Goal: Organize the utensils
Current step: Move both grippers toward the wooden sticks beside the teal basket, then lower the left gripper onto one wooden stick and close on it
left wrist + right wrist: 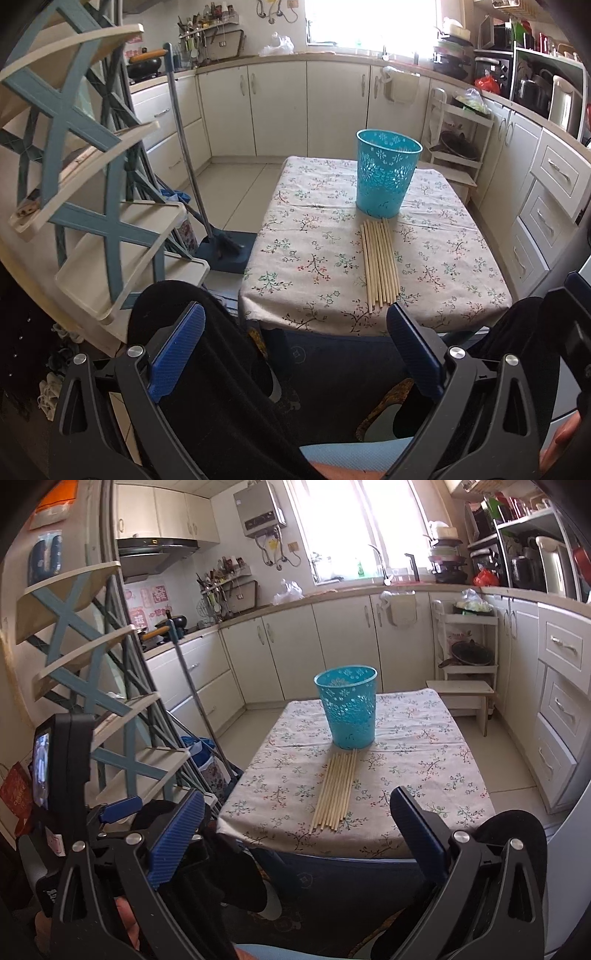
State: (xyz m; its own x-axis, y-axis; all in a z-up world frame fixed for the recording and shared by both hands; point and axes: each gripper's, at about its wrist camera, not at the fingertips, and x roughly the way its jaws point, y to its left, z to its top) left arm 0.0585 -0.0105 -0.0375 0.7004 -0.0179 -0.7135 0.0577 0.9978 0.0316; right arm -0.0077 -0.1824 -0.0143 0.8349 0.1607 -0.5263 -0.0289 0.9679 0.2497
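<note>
Both tongs, left [295, 334] and right [297, 819], gape empty short of table [295, 295]; wooden sticks [380, 262] lie ahead, pointing lengthwise toward blue basket [386, 173], neither hand clearly nearer.

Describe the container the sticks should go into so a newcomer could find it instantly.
Find the small table with the floral cloth in the middle of the kitchen. On it stands a turquoise basket, upright, with cut-out flower walls, just beyond the row of wooden sticks.
</note>
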